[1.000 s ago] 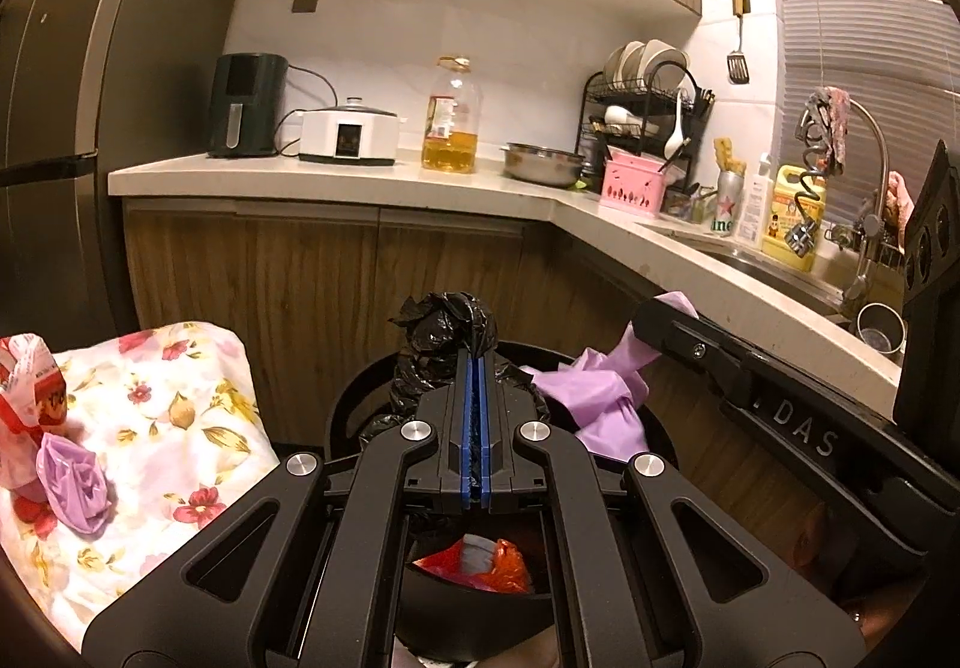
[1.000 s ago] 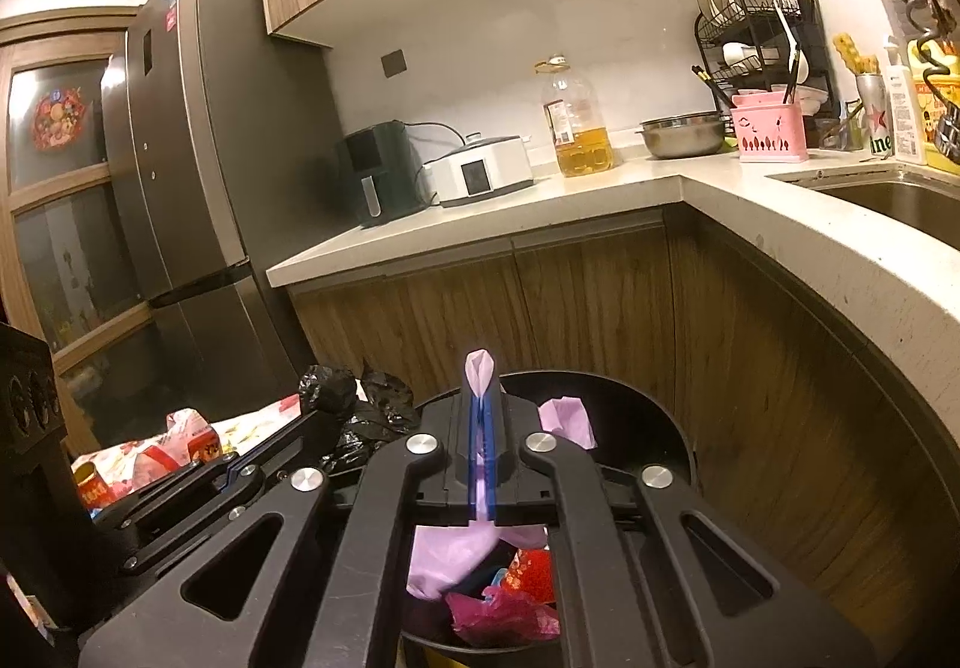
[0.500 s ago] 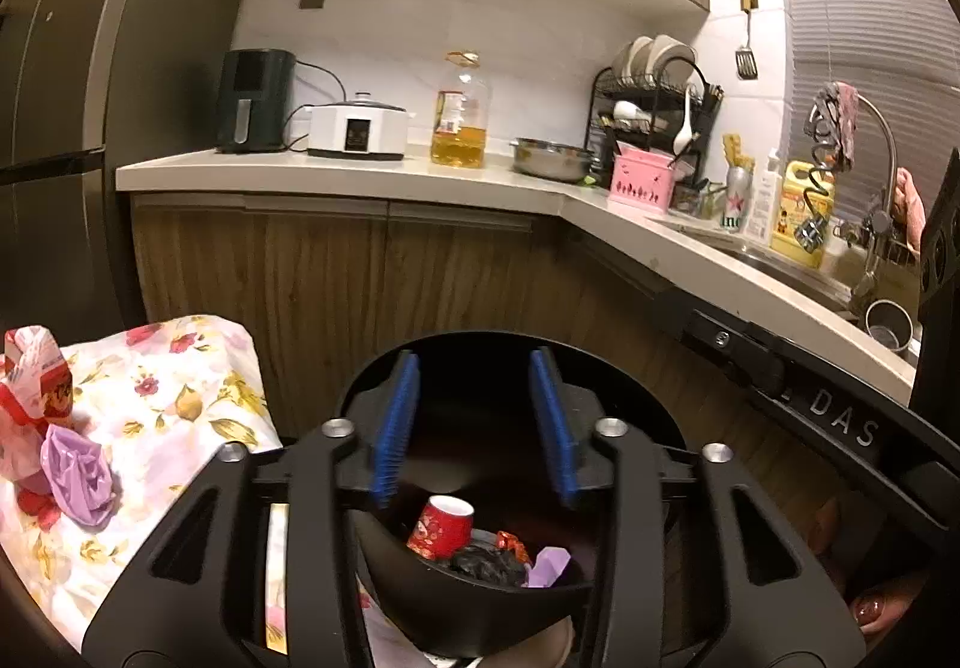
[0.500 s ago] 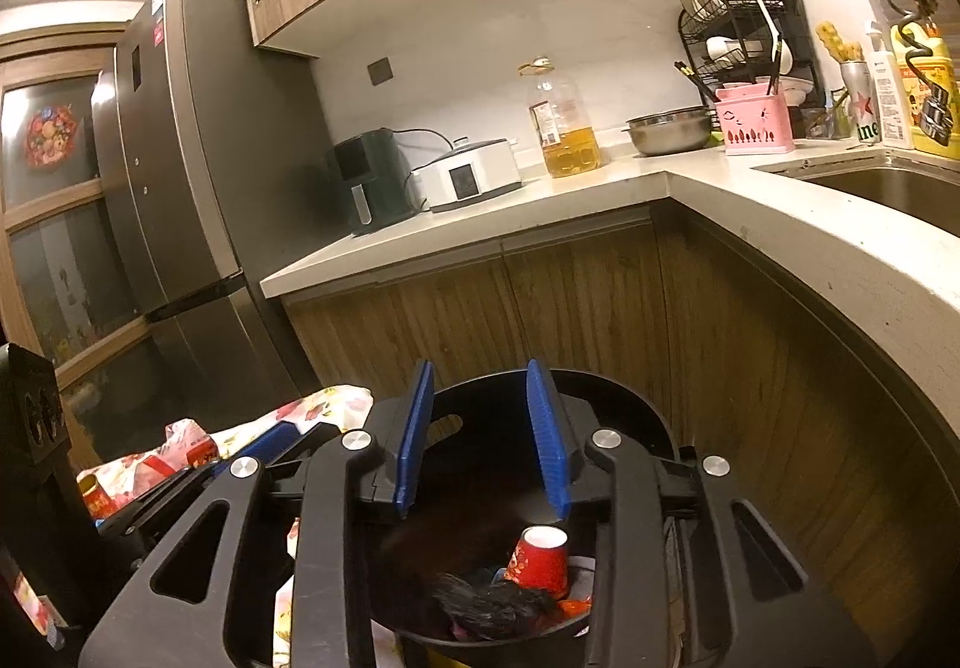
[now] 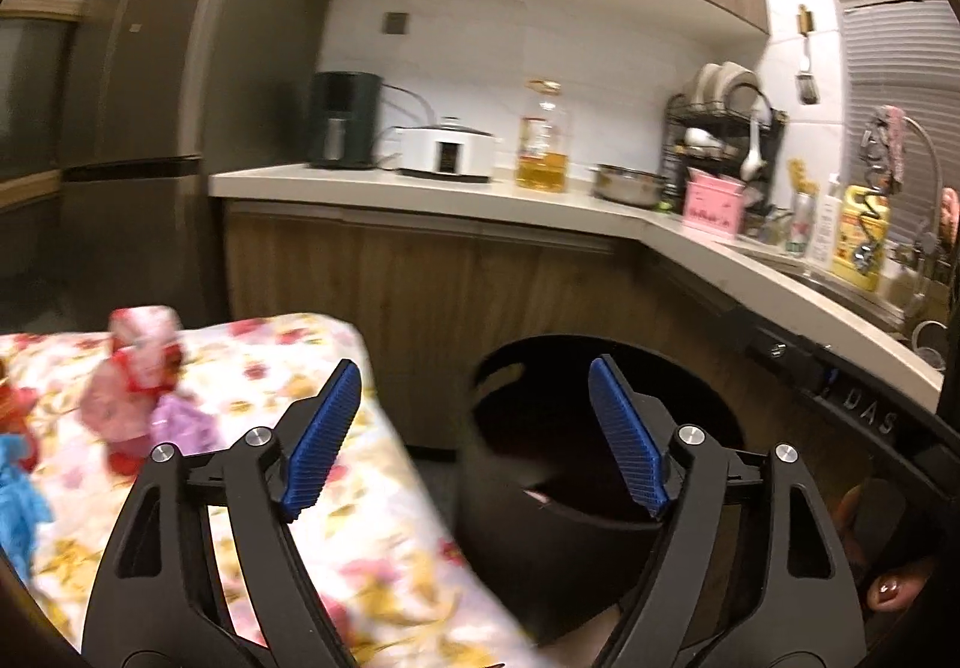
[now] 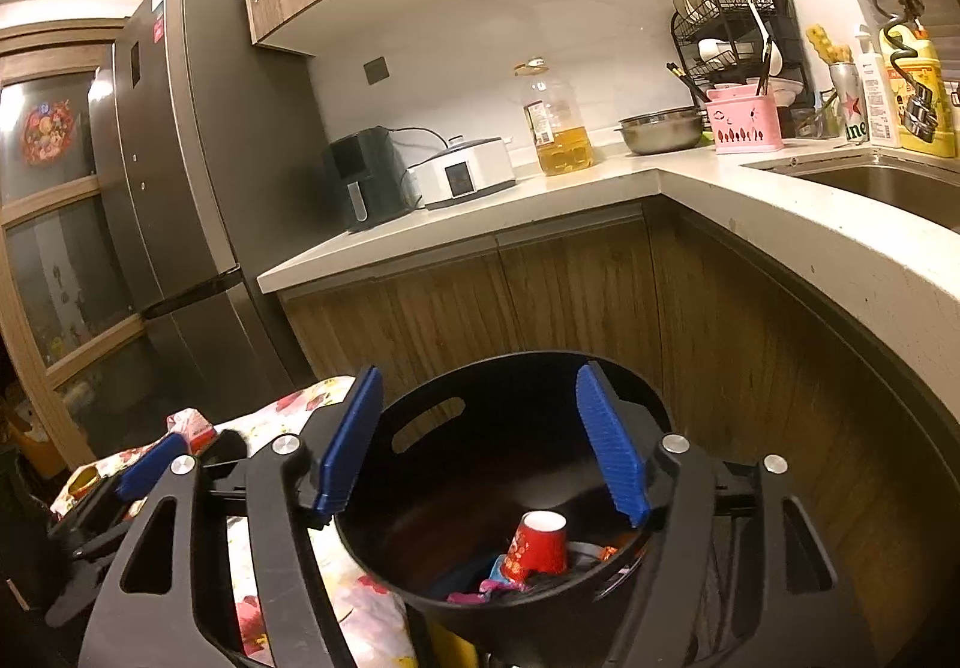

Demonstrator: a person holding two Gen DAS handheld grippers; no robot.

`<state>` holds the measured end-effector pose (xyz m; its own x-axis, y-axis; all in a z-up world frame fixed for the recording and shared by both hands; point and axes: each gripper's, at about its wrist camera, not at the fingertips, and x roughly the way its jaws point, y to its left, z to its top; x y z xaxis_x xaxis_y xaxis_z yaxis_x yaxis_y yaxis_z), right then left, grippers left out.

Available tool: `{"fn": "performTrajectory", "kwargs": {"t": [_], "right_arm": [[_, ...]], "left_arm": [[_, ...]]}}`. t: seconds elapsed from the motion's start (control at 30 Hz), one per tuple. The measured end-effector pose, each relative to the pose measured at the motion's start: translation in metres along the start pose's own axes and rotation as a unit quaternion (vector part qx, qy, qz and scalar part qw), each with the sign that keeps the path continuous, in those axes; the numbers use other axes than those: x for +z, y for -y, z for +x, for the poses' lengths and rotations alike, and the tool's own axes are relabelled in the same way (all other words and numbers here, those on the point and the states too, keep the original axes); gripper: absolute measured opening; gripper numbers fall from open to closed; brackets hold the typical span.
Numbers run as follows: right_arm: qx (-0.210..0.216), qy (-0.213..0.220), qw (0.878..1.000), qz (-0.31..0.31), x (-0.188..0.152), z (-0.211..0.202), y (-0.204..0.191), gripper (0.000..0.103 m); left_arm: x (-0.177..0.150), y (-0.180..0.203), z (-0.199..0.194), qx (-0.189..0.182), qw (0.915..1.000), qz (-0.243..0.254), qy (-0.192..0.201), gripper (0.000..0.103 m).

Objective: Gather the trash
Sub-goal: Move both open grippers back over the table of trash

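The right gripper (image 6: 480, 440) hangs over the black trash bin (image 6: 420, 410), its blue-padded jaws opening with nothing between them; the left gripper (image 5: 474, 434) is likewise opening and empty, sitting over the gap between the bin (image 5: 690, 392) and the floral-cloth table (image 5: 384, 524) just left of it. Inside the bin lie a red paper cup (image 6: 537, 542), mouth up, and crumpled wrappers (image 6: 480, 587), seen only from the right wrist. On the cloth left of the bin, trash remains: a pink-and-red wrapper (image 5: 135, 368), a purple wad (image 5: 183, 422) and a blue scrap (image 5: 18, 494), all blurred in the left view. Behind the bin run wood-fronted cabinets under a pale L-shaped countertop (image 6: 480, 224), which curves close along the bin's right side. On it stand an air fryer (image 6: 363, 176), a white cooker (image 6: 462, 176), an oil bottle (image 6: 555, 122), a steel bowl (image 6: 660, 128) and a dish rack (image 6: 738, 20). A grey refrigerator (image 6: 174, 188) stands far left of the bin.
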<state>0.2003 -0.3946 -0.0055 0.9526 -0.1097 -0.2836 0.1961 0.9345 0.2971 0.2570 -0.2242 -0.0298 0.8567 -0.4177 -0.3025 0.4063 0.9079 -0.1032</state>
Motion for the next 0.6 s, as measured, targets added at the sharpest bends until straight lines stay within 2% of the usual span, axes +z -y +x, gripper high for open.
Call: {"fn": "performTrajectory", "kwargs": {"t": [0.3, 0.6], "right_arm": [[0.014, -0.006, 1.000, -0.014, -0.012, -0.009, -0.026, 0.074], [0.050, -0.011, 0.998, -0.049, -0.036, -0.017, -0.083, 0.079]], "left_arm": [[-0.014, -0.053, -0.046, 0.087, 0.9960, -0.018, 0.011, 0.078], [-0.039, -0.113, -0.092, 0.153, 0.9874, -0.038, 0.006, 0.078]]}}
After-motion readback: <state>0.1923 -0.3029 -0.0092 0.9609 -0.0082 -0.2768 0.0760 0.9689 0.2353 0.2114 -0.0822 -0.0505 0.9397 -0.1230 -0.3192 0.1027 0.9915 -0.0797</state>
